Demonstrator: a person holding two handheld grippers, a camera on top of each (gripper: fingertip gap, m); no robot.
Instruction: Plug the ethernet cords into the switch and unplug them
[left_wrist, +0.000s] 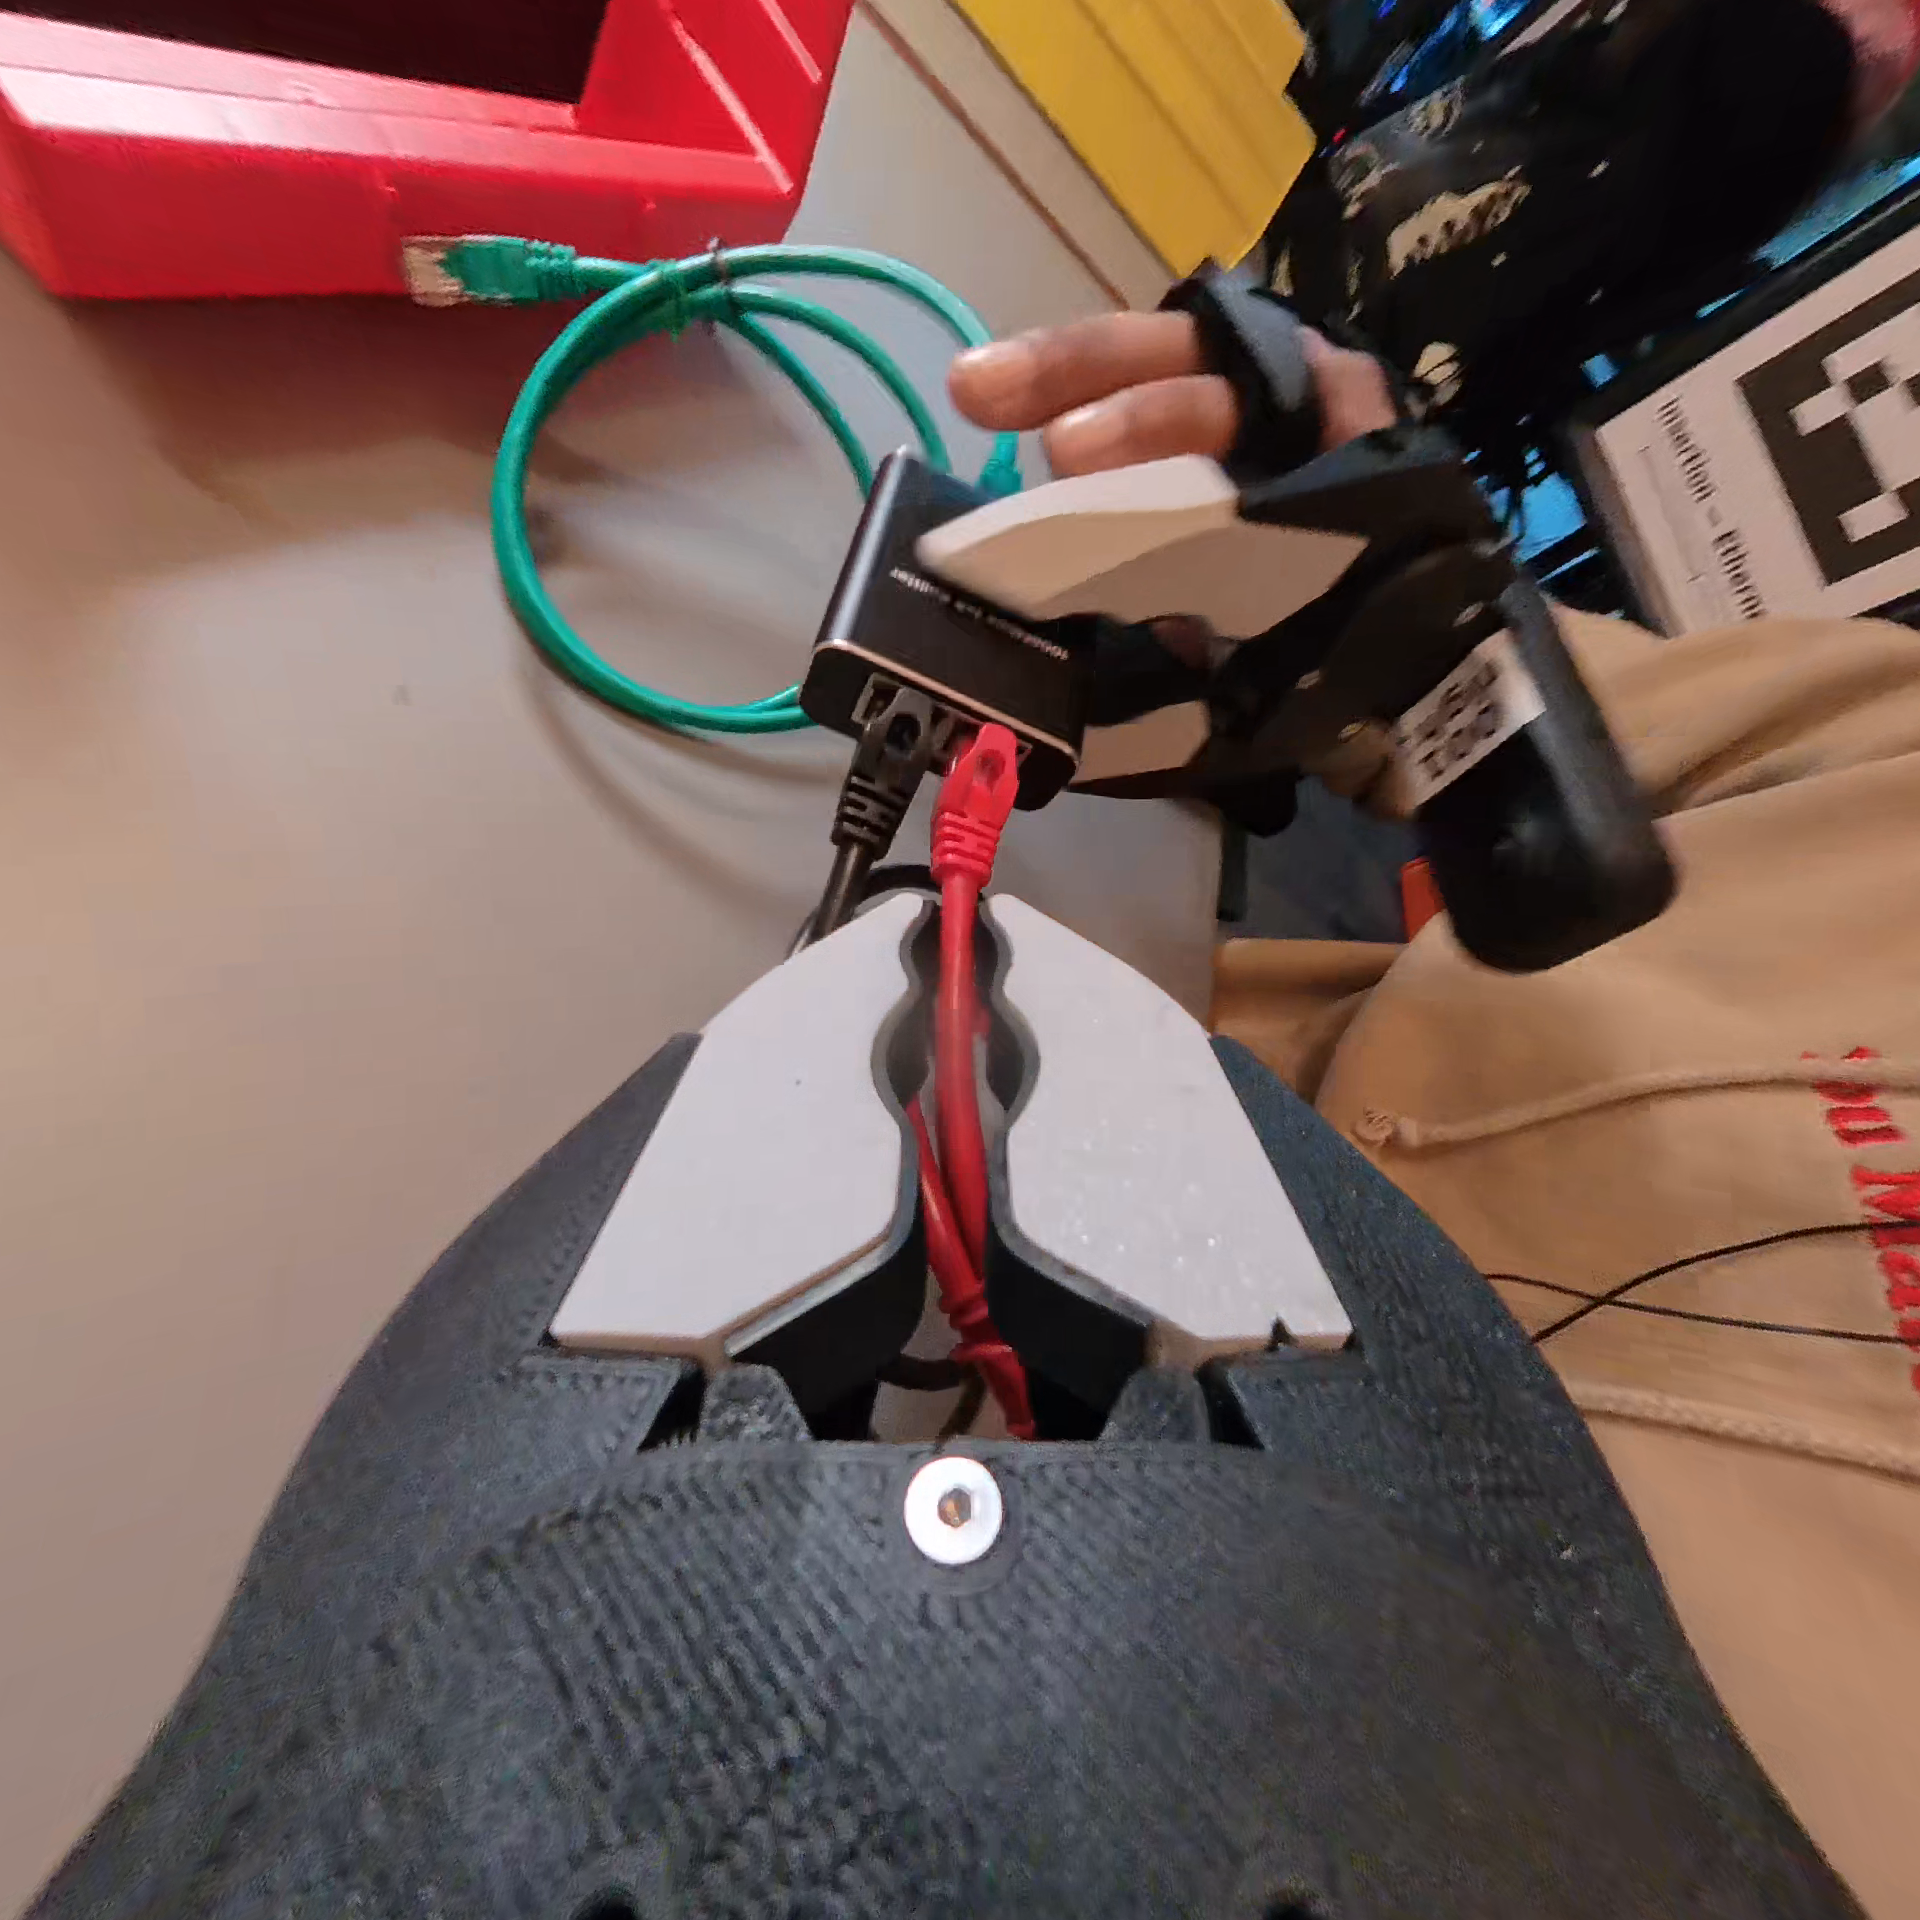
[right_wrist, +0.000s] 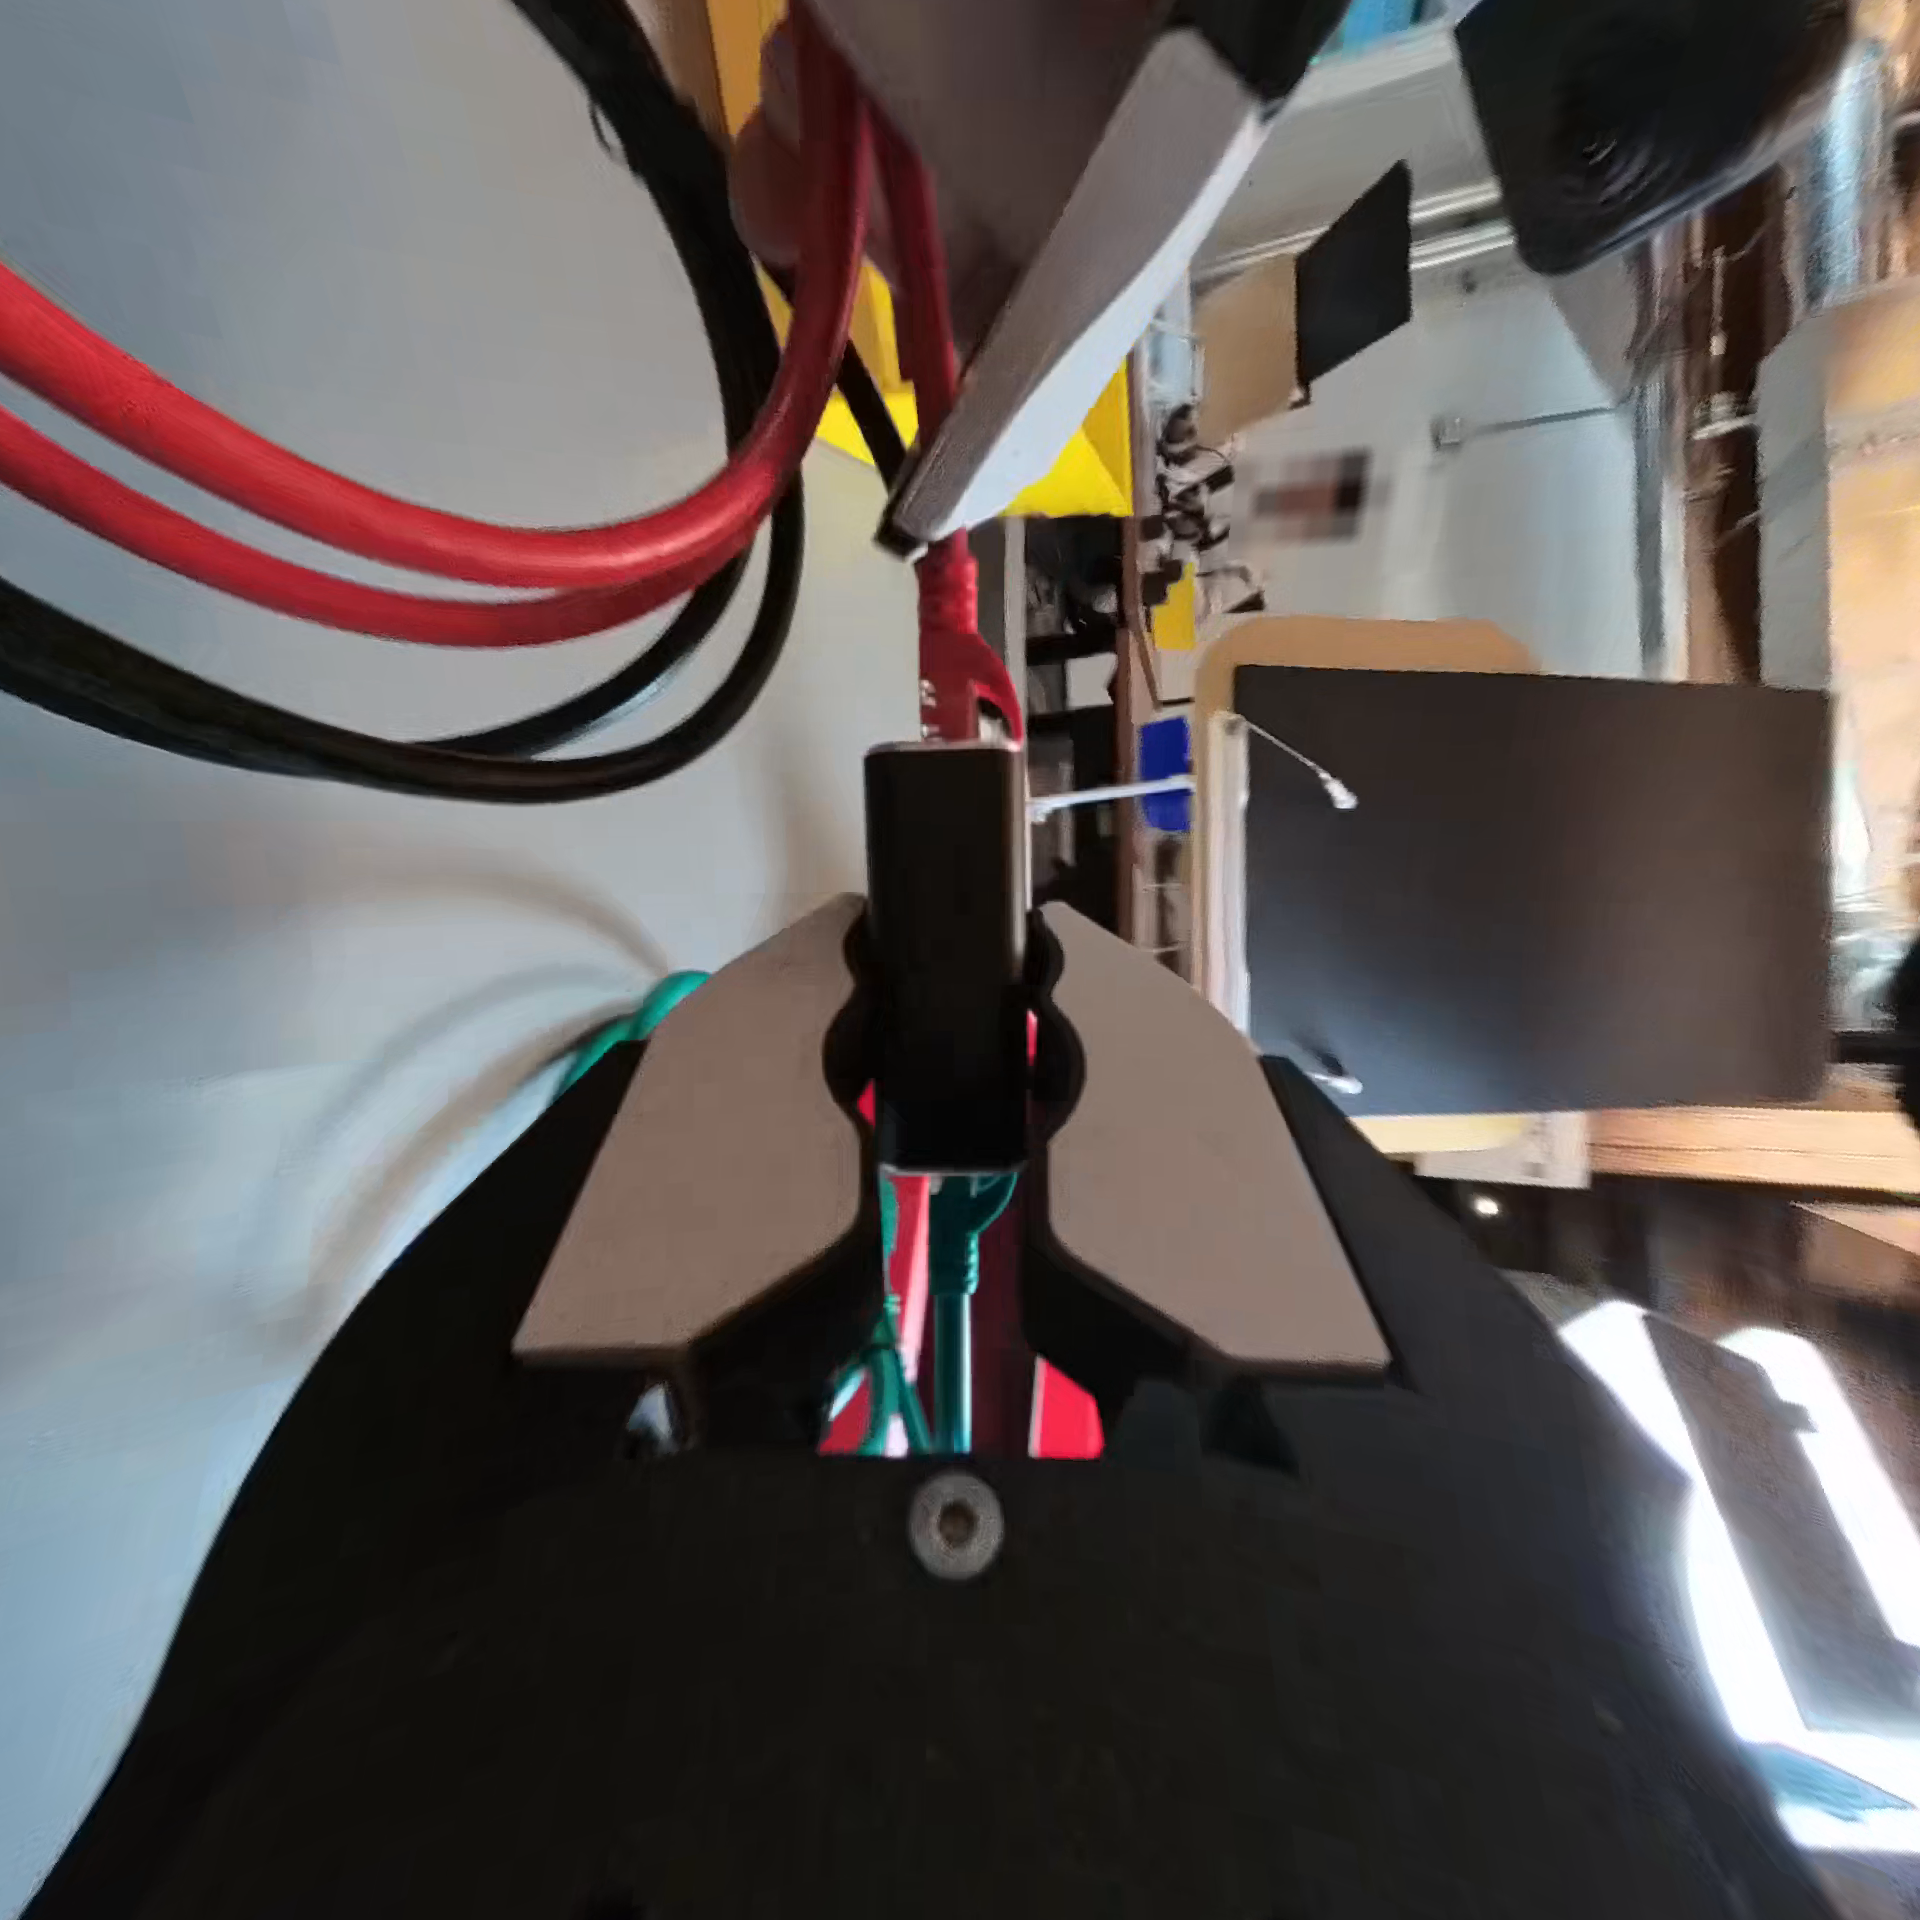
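Note:
The small black switch (left_wrist: 935, 623) is held off the table by my right gripper (right_wrist: 945, 925), which is shut on its body (right_wrist: 945, 883). In the left wrist view the right gripper's grey finger (left_wrist: 1081, 530) lies across the switch's top. My left gripper (left_wrist: 956, 914) is shut on the red ethernet cord (left_wrist: 961, 1039) just behind its plug (left_wrist: 971, 790), whose tip sits in a front port. A black cord's plug (left_wrist: 878, 769) is in the port beside it. A green plug (right_wrist: 966, 1205) is in the switch's opposite end.
The green cord's coil (left_wrist: 675, 468) lies on the tan table (left_wrist: 260, 831), its free plug (left_wrist: 457, 270) against a red bin (left_wrist: 312, 156). A yellow bin (left_wrist: 1143, 104) stands behind. A person's hand (left_wrist: 1091, 384), their tan hoodie (left_wrist: 1558, 1143) and a marker card (left_wrist: 1766, 499) are to the right.

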